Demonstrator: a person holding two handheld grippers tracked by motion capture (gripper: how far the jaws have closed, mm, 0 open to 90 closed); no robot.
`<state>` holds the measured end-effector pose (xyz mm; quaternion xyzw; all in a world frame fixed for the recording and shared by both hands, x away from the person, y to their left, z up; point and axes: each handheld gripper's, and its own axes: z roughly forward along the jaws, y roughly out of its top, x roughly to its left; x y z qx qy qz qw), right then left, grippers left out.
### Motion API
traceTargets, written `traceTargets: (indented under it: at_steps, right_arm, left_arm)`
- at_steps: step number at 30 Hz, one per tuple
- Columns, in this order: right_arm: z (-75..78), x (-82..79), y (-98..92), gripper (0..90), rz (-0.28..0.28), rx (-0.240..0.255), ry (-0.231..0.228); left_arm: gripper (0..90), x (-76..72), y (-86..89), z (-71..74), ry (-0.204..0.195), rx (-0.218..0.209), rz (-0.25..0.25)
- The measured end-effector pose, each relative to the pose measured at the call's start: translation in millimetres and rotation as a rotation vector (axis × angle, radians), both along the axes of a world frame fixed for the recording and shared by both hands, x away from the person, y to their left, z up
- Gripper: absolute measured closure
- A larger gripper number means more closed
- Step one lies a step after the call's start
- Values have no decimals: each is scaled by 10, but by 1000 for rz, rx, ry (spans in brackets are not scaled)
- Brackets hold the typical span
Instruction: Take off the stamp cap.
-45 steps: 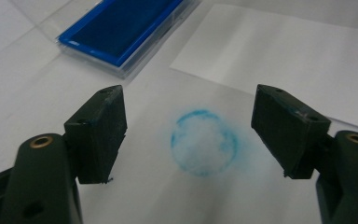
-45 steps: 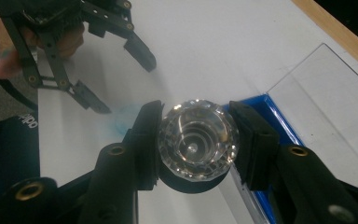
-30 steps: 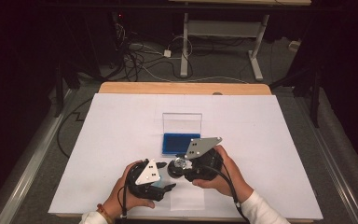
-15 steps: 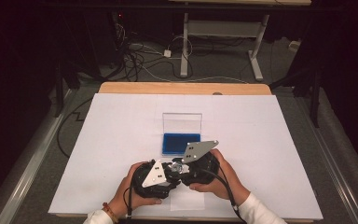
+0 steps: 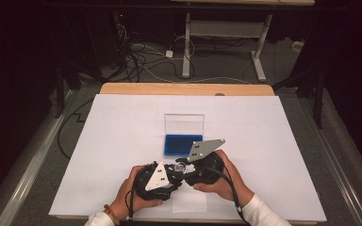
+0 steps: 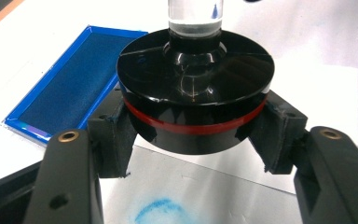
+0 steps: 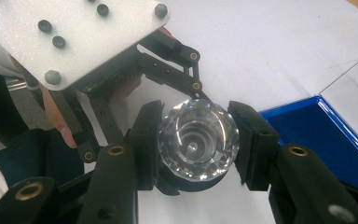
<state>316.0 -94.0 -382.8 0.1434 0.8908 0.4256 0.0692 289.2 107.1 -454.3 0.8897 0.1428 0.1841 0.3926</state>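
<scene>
A stamp with a clear faceted knob (image 7: 198,140) and a round black base ringed in red (image 6: 196,93) is held between both grippers, low over the table near its front edge (image 5: 179,165). My left gripper (image 6: 196,135) has just been closing its jaws, and its pads (image 6: 114,135) now press on the sides of the black base. My right gripper (image 7: 198,142) is shut on the knob. In the high view the left gripper (image 5: 173,173) and the right gripper (image 5: 185,165) meet at the stamp. The blue ink pad (image 5: 180,144) lies just behind them.
The ink pad's clear lid (image 5: 184,125) stands upright behind it. A small sheet of paper (image 6: 191,196) with a faint blue print (image 6: 158,212) lies under the stamp. A white board (image 5: 273,136) covers the table; wooden edge (image 5: 184,88) at the back.
The left gripper has moved right to the stamp and closed on its black base. The right gripper has kept still on the knob.
</scene>
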Motion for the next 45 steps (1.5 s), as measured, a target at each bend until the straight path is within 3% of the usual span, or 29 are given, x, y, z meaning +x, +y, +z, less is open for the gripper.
traceTargets:
  at_steps: [13, 25, 31, 36, 45]
  right_arm:
    - [-30, 22, -2, 574, -12, 11, 21]
    - [-60, 31, -12, 575, -16, 28, 41]
    - [-71, 3, 6, 575, -18, 27, 30]
    - [-68, -21, 10, 575, -15, 27, 11]
    - [-72, -19, -39, 575, -30, 66, 30]
  left_arm:
    - [356, 32, 12, -30, 58, -45, -7]
    - [367, 39, 20, -8, 100, -34, -13]
    - [368, 55, 25, -18, 171, -54, -26]
    - [369, 53, 33, -12, 172, -55, -28]
    - [369, 56, 47, 7, 190, -67, -33]
